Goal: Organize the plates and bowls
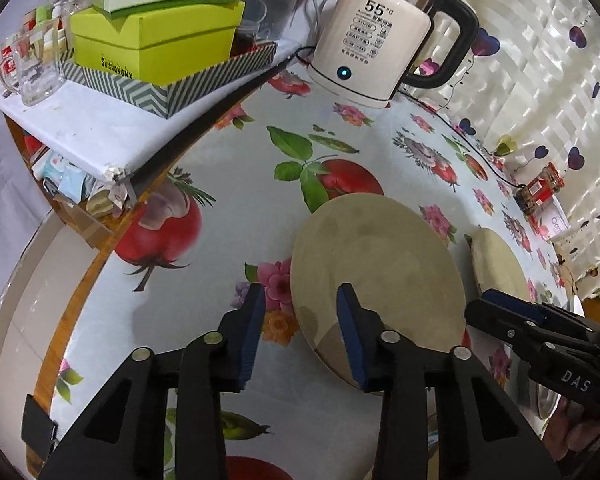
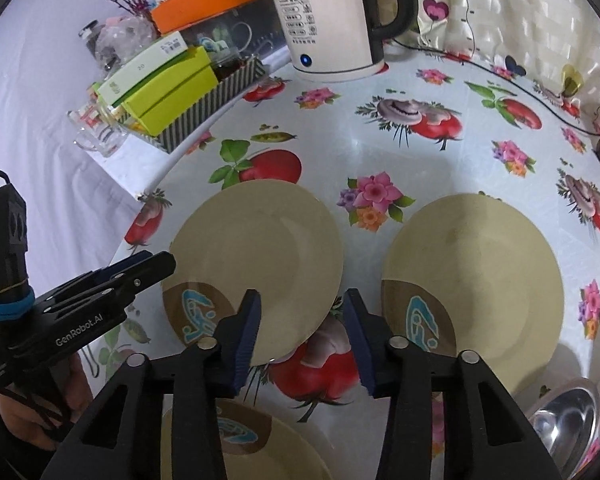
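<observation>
Three beige plates with a brown-and-blue patch lie on the flowered tablecloth. In the right wrist view one plate [image 2: 260, 256] is at centre left, a second plate [image 2: 476, 276] at right, a third plate [image 2: 244, 444] at the bottom under the gripper. A steel bowl [image 2: 568, 420] sits at the lower right. My right gripper [image 2: 300, 336] is open and empty above the gap between the two far plates. My left gripper [image 1: 300, 332] is open and empty, its right finger over the left plate [image 1: 376, 280]. The second plate [image 1: 498, 264] shows to the right.
A white electric kettle [image 1: 372, 48] stands at the back with its cord trailing right. A striped tray with green boxes [image 1: 156, 40] and glass mugs [image 1: 32, 64] sits on a raised shelf at left. A red jar [image 1: 540, 192] is at far right. The table edge [image 1: 72, 304] runs along the left.
</observation>
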`<act>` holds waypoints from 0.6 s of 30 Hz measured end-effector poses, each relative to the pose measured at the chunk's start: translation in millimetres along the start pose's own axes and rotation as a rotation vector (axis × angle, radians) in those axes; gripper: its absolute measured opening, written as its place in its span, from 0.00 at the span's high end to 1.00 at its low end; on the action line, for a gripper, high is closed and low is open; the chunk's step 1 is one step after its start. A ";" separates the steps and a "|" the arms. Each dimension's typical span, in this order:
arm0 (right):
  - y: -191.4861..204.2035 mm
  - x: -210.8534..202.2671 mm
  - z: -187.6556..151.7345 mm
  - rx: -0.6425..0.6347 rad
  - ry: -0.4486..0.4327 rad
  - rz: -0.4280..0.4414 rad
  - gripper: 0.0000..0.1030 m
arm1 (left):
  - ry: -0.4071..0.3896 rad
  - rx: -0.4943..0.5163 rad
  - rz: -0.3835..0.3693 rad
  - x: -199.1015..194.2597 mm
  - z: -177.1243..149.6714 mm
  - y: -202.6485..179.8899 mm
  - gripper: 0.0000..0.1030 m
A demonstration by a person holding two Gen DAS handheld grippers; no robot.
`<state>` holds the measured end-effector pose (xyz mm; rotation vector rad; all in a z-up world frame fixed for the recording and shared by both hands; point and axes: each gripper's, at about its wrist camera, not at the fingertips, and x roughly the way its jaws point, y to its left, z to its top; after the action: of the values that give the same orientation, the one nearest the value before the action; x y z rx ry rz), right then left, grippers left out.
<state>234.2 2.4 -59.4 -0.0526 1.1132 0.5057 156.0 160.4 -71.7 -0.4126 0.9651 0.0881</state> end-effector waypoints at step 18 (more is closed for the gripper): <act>-14.4 24.9 -2.2 0.049 0.048 0.035 0.78 | 0.021 0.007 -0.012 11.9 -2.2 -6.7 0.74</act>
<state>246.9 -2.0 -85.0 -0.0020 1.1744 0.5104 162.8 152.1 -80.5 -0.4136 0.9835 0.0694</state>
